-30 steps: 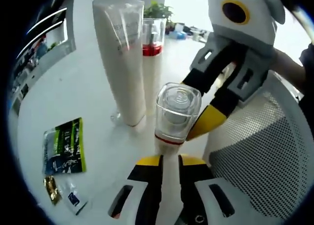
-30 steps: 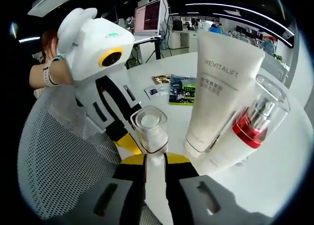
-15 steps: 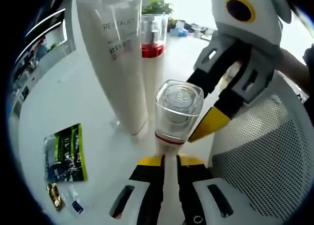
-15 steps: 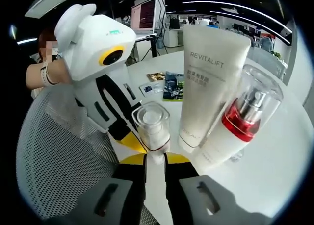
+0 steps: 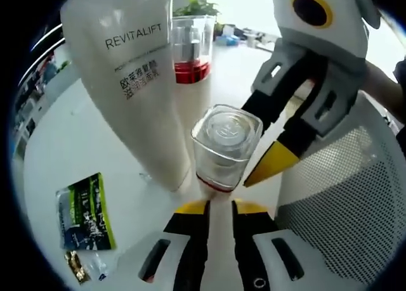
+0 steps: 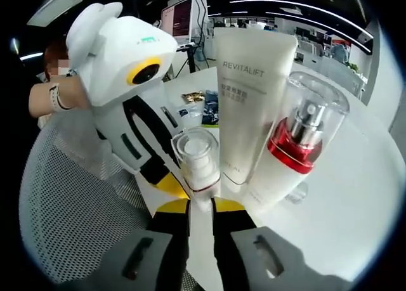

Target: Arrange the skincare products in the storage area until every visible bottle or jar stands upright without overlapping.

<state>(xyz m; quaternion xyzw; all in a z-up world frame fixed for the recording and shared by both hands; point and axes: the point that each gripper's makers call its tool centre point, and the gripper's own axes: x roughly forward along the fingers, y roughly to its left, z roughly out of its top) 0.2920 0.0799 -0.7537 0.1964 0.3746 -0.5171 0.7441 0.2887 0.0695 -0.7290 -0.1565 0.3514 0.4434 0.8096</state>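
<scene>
Both claws pinch the same small clear-capped bottle [image 5: 219, 153], which stands near the tabletop's [image 5: 76, 145] edge beside the white mesh basket [image 5: 336, 196]. In the left gripper view the left claw [image 5: 219, 208] grips its white body from below, and the right claw [image 5: 266, 167] reaches in from the right, one yellow tip beside the cap. The right gripper view gives the opposite side: the right claw [image 6: 200, 205] holds the small clear-capped bottle [image 6: 198, 164] between its jaws while the left claw [image 6: 166, 182] comes in from the left, held by a person's hand [image 6: 54, 97] wearing a wrist strap.

Just behind the bottle a tall white tube [image 5: 136, 82] stands on its cap, printed "REVITALIFT" with two lines of Chinese characters under it. A red-collared pump bottle [image 5: 190, 56] under a clear cover stands just beside the tube; the right gripper view shows the white tube [image 6: 244, 94] and pump bottle [image 6: 295, 145] seemingly touching, though the overlap makes contact hard to judge.

The left gripper view shows a green sachet [image 5: 82, 212] lying flat toward the tabletop's near edge, with a small gold packet [image 5: 76, 267] beside it. In the right gripper view the sachets [image 6: 200, 107] lie partly hidden behind the tube, and a monitor [image 6: 179, 18] stands well beyond the far edge.
</scene>
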